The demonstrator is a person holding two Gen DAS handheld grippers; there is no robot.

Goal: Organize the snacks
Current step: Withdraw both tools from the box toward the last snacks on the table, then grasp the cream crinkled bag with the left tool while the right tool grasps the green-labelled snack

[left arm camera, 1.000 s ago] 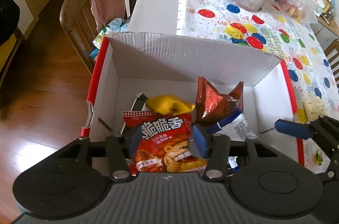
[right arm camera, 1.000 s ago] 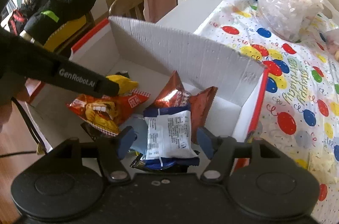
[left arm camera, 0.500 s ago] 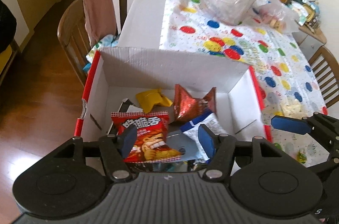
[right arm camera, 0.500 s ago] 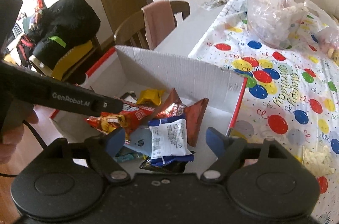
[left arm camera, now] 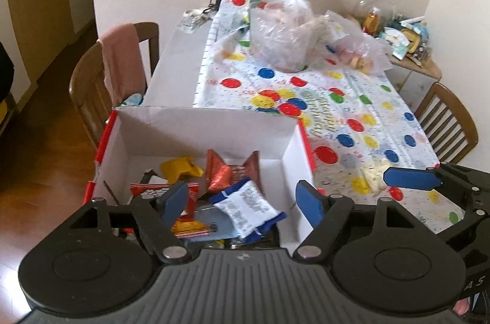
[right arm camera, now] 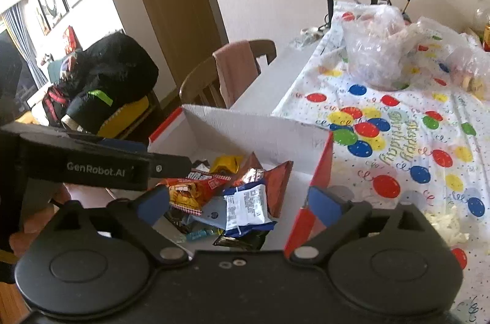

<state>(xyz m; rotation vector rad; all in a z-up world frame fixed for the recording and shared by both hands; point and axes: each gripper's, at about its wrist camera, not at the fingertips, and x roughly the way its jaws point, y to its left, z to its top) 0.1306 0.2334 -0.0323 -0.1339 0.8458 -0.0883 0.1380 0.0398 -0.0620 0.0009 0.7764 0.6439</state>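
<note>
Above the snack box (left arm camera: 202, 124), both tools (left arm camera: 242, 201) (right arm camera: 239, 203) hang released, just widened, beside bagged clutter (left arm camera: 281, 39).

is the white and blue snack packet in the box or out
In: the white and blue snack packet lies on other wrappers inside the cardboard box.

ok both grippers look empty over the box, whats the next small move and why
Probably swing the right gripper toward the loose snacks on the tablecloth. Both it and the left gripper are open and empty, jaws just opened, packets lying in the box.
</note>
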